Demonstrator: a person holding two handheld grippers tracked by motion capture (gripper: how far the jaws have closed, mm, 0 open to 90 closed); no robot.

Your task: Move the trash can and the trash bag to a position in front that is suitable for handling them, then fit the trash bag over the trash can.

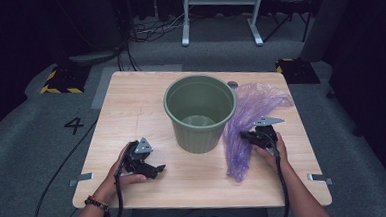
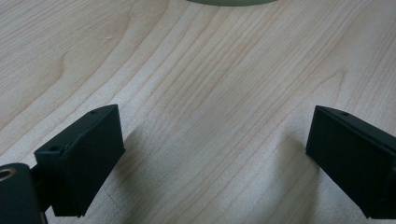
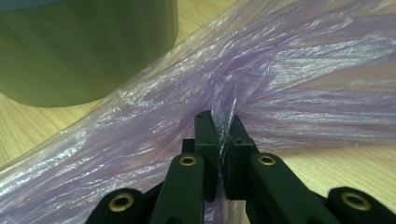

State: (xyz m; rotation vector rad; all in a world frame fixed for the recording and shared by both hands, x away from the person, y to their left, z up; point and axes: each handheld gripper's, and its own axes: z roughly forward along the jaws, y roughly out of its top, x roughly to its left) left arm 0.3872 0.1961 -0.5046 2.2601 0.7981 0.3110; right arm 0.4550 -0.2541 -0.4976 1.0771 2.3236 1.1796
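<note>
Right tongs [image 3: 223, 126] pinch purple bag [image 3: 299, 88] at bin's [image 1: 200, 113] 3 o'clock; left tongs [image 2: 215, 154] wide, empty; lift film gently to avoid tearing.

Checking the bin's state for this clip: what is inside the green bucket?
The green bucket looks empty in the high view: bare inner wall and floor. Its near inner wall is hidden by the rim. The purple bag lies outside, beside it.

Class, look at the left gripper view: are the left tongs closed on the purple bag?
No: the left tongs stand open over bare table.
</note>
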